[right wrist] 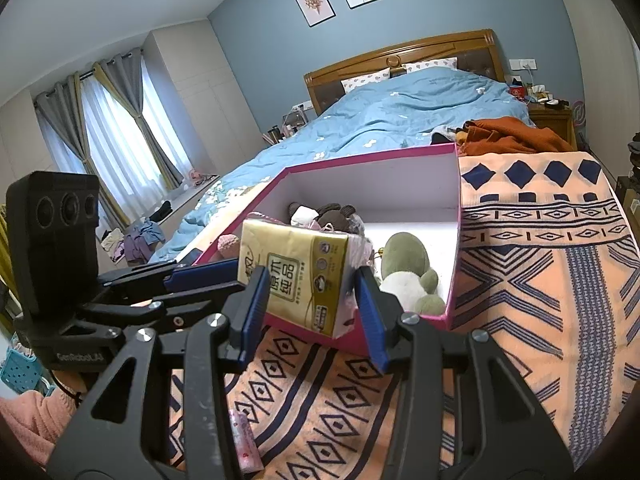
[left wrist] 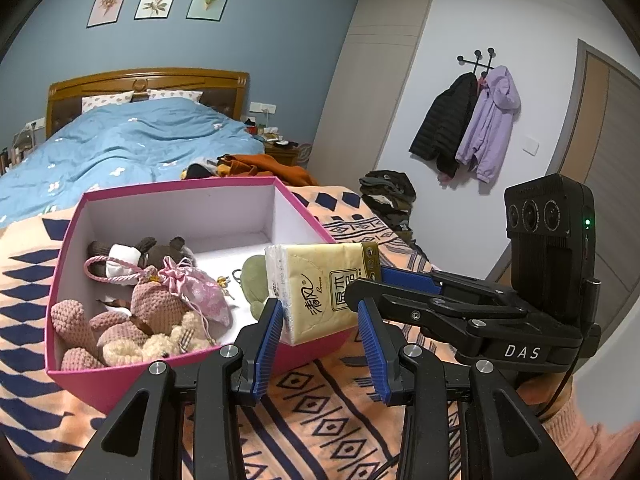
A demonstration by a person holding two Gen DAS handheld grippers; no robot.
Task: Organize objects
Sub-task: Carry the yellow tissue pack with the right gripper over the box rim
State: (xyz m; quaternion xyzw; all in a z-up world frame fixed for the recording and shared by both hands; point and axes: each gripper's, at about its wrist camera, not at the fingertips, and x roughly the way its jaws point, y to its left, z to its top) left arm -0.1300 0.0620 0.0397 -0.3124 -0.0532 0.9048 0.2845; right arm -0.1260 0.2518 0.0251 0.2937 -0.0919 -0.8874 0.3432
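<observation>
A yellow tissue pack [right wrist: 292, 264] is clamped between the blue pads of my right gripper [right wrist: 312, 280], which is shut on it. The pack hangs tilted over the near corner of an open pink box [right wrist: 360, 160]. In the left wrist view the right gripper [left wrist: 366, 284] reaches in from the right, one finger in front of the tissue pack [left wrist: 320, 276] and one behind. My left gripper [left wrist: 318, 308] stands open just short of the pack, with nothing pressed between its pads. The pink box [left wrist: 180, 192] holds crocheted toys, a pink satin pouch [left wrist: 200, 292] and a green plush [left wrist: 252, 276].
The box sits on an orange patterned blanket [right wrist: 540, 280] spread over the foot of a bed with a blue duvet [left wrist: 120, 140]. A small pink packet [right wrist: 244, 440] lies on the blanket under my right gripper. Orange clothes [right wrist: 508, 132] are heaped behind the box.
</observation>
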